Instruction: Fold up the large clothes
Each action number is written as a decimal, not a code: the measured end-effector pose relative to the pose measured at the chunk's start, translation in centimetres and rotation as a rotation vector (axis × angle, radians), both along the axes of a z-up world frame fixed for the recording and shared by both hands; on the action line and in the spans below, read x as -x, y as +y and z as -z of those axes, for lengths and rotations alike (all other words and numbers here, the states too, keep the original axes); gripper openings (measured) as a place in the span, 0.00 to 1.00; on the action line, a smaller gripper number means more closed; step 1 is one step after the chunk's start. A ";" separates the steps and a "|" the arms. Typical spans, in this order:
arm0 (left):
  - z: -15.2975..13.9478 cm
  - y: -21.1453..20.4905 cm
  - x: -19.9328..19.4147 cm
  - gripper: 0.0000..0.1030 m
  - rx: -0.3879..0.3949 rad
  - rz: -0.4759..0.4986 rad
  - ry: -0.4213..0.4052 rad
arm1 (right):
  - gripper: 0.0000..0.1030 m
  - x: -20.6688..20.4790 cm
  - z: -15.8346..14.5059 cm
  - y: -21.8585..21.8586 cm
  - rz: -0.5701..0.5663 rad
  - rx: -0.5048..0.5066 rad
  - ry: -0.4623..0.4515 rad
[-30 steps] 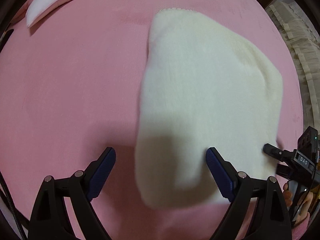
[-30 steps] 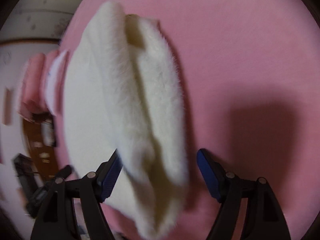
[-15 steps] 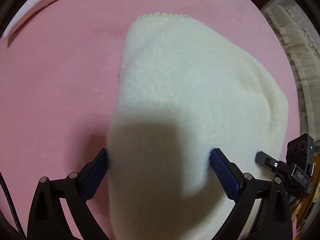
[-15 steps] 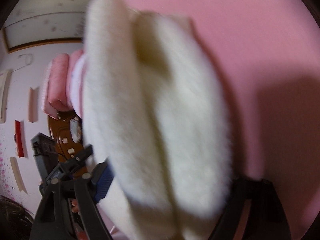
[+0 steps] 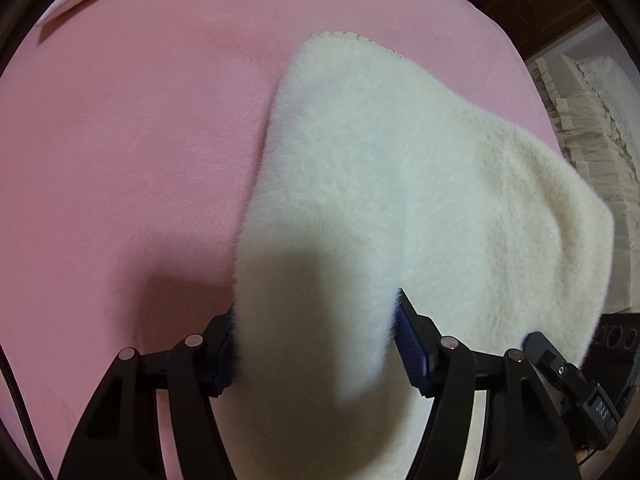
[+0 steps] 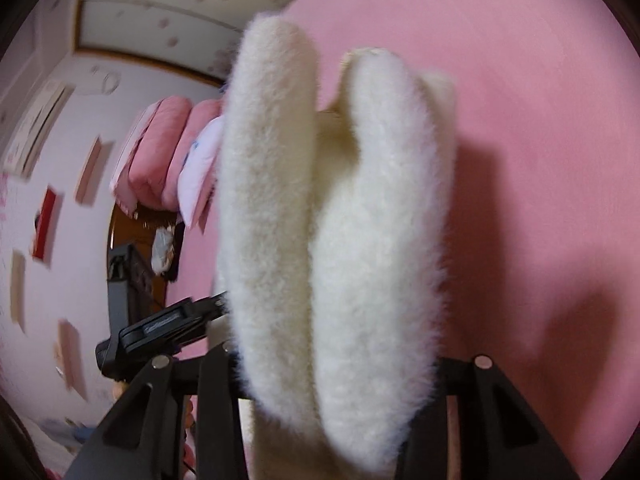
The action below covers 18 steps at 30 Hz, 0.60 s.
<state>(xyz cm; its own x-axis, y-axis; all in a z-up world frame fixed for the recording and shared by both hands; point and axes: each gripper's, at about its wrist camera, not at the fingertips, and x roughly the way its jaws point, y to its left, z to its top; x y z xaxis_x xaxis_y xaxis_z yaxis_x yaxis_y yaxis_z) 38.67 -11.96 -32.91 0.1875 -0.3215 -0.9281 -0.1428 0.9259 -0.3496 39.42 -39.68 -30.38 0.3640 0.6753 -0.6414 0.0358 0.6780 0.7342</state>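
Both are clamping the fleece garment [image 5: 400,200] — left gripper [image 5: 314,344] and right gripper [image 6: 340,364] — above the pink bed [image 5: 120,140].

Pink bedspread [image 5: 120,152] underneath; pink folded quilts [image 6: 160,156] stacked by wall; wooden cabinet [image 5: 532,4] in bkgd.

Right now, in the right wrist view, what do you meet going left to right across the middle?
Pale wall with hung frames → stacked pink bedding → fluffy cream-white folded garment, held in the right gripper → pink bed cover.
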 end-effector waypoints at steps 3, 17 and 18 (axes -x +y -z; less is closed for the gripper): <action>-0.8 1.5 0.2 0.61 0.097 -0.036 0.050 | 0.37 0.8 -2.6 0.8 -0.006 0.026 -0.053; -6.2 14.9 8.6 0.61 0.144 -0.194 0.023 | 0.37 3.9 -11.2 13.3 -0.163 0.096 -0.150; -6.9 16.5 8.8 0.61 0.114 -0.204 0.015 | 0.37 3.8 -11.4 15.3 -0.170 0.080 -0.151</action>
